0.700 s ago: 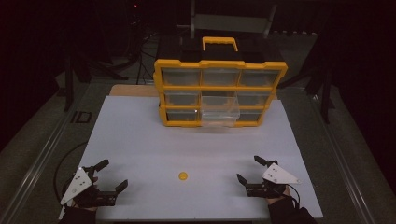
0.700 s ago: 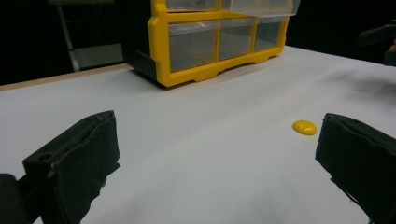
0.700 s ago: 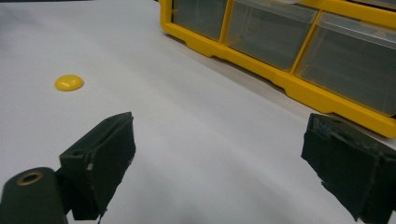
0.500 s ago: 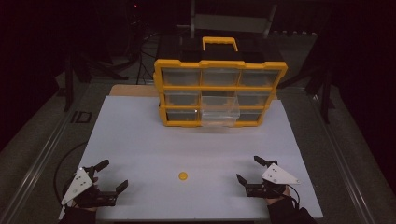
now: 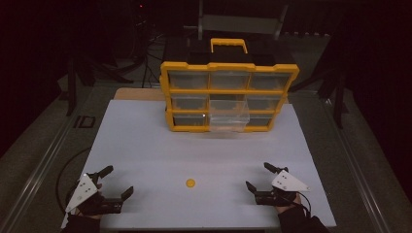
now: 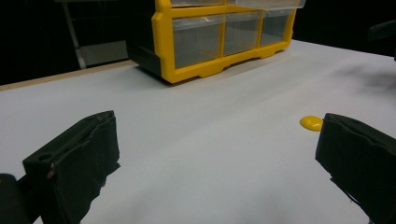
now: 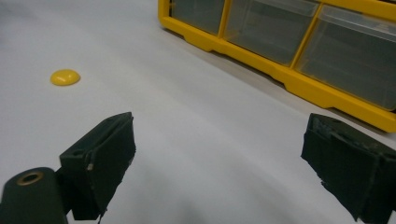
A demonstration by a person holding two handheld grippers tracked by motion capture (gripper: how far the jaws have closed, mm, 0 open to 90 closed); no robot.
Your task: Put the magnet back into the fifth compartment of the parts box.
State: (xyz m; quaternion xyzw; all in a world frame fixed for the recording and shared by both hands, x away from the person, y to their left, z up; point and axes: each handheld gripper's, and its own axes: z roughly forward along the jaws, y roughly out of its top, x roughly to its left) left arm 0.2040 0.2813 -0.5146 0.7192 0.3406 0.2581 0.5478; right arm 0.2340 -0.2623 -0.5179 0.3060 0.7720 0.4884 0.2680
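Observation:
A small yellow disc [image 5: 190, 183] lies on the white table [image 5: 145, 145] near the front, midway between my two grippers. My left gripper [image 5: 117, 181] rests at the front left, open, nothing between its jaws; the yellow disc [image 6: 311, 122] lies just beyond its right jaw. At the front right my right gripper [image 5: 258, 176] is open and holds nothing; the yellow disc [image 7: 65, 77] sits off to its far left. A yellow drawer cabinet [image 5: 228, 97] stands at the back of the table, one clear drawer [image 5: 228, 119] in the bottom row pulled out.
The cabinet has a yellow handle [image 5: 229, 45] on top and several clear drawers. Dark stands and cables surround the table beyond its edges. A black cable [image 5: 63, 167] loops off the table's left front corner.

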